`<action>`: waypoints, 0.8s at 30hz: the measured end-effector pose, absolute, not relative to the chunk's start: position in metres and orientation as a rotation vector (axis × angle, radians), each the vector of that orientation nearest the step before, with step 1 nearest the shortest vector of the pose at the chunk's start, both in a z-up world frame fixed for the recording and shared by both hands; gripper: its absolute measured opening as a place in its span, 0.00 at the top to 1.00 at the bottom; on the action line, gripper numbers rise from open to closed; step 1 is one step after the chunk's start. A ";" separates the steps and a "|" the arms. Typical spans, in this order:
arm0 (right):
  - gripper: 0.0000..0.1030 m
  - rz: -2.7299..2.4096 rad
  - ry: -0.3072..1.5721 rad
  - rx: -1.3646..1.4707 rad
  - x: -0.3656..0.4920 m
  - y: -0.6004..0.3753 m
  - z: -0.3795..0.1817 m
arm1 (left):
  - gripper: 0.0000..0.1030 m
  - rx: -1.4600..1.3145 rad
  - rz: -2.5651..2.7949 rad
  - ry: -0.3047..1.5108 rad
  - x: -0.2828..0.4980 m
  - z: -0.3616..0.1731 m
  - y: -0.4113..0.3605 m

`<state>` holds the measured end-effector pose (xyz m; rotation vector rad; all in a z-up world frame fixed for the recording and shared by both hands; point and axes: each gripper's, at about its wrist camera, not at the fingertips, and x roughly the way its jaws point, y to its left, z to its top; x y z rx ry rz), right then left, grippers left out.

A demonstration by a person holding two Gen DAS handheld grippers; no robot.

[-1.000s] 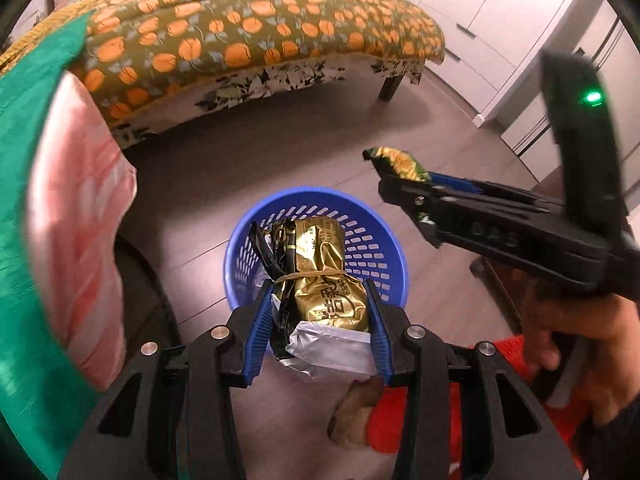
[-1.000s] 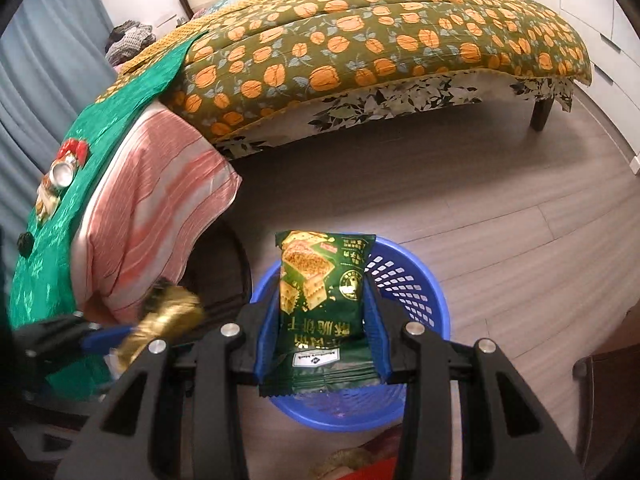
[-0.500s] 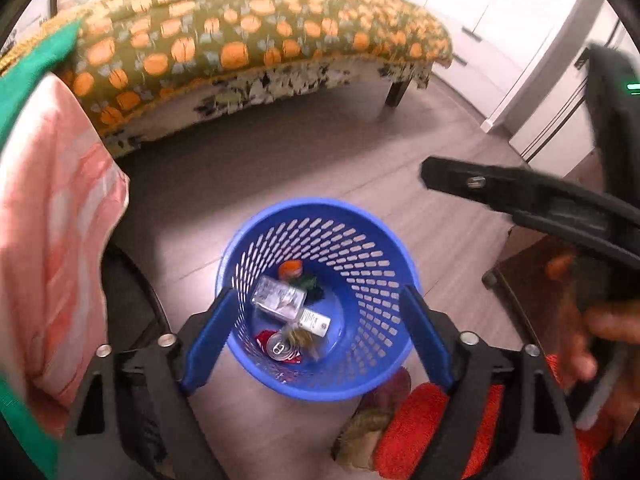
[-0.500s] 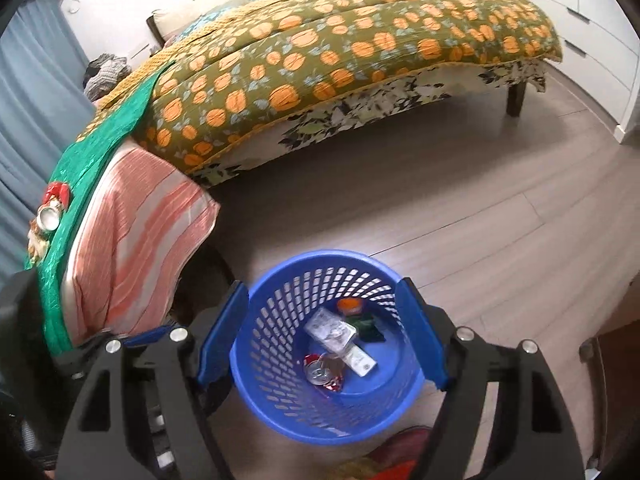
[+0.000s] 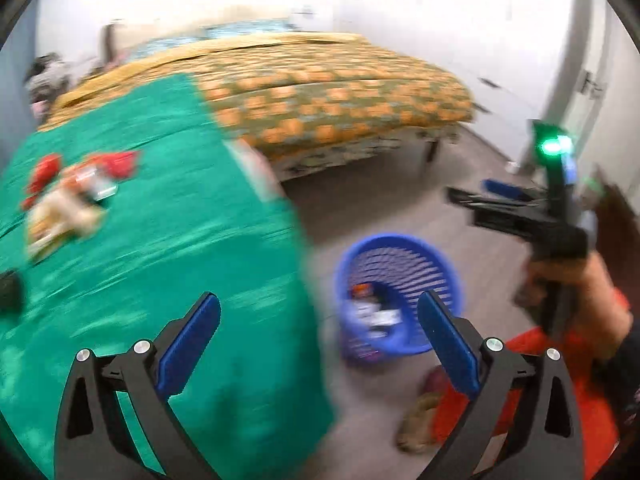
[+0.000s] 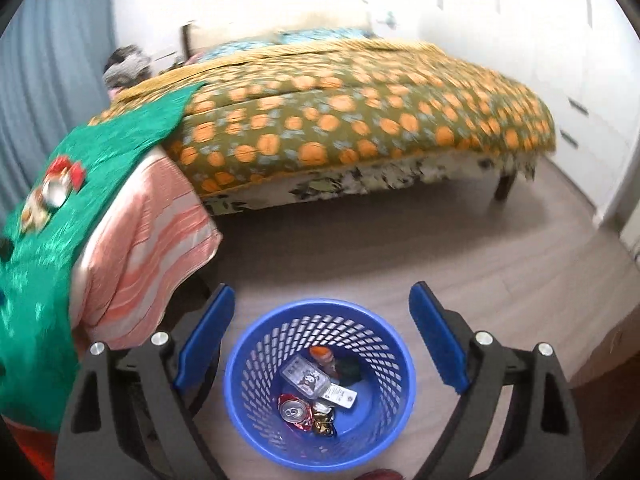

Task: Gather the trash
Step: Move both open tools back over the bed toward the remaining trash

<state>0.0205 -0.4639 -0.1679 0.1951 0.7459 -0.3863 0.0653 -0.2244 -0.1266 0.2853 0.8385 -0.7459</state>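
The blue mesh basket (image 6: 256, 352) stands on the floor below my right gripper (image 6: 322, 296). That gripper's jaws are opening wide, with nothing between them. In the basket lie a crushed can (image 6: 294, 410), a silver packet (image 6: 306, 376), a gold wrapper (image 6: 322, 420) and a green packet (image 6: 350, 372). My left gripper (image 5: 318, 304) is also opening and empty, over the edge of the green cloth (image 5: 160, 260), with the basket (image 5: 400, 240) to its right. More trash (image 5: 68, 196) lies on that cloth at the far left. The right gripper (image 5: 472, 194) shows at the right, held by a hand.
A bed with an orange-patterned quilt (image 6: 360, 120) fills the back. A pink striped cloth (image 6: 152, 248) hangs beside the green cloth (image 6: 40, 260), on which trash (image 6: 52, 192) lies. White cupboards (image 6: 592, 80) line the right wall. A foot in a red slipper (image 5: 520, 400) is near the basket.
Both grippers opened; the gold packet and the green packet left their jaws and now lie in the basket. The left gripper swung up and left over the green cloth; the right rose slightly.
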 end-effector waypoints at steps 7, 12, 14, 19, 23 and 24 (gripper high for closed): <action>0.16 -0.132 0.762 0.121 0.073 -0.345 -0.144 | 0.05 0.237 -0.495 0.873 0.106 -0.134 -0.102; 0.16 0.037 0.803 0.083 0.127 -0.254 -0.136 | 0.05 0.169 -0.325 0.895 0.134 -0.139 -0.029; 0.15 0.084 0.819 0.058 0.149 -0.219 -0.138 | 0.05 0.125 -0.269 0.904 0.142 -0.139 -0.002; 0.15 0.124 0.880 -0.002 0.195 -0.166 -0.159 | 0.05 0.076 -0.204 0.919 0.161 -0.137 0.019; 0.15 0.115 0.904 -0.045 0.205 -0.157 -0.173 | 0.05 0.065 -0.181 0.901 0.179 -0.130 0.014; 0.15 0.117 0.912 -0.053 0.206 -0.156 -0.174 | 0.05 0.065 -0.173 0.895 0.187 -0.129 0.011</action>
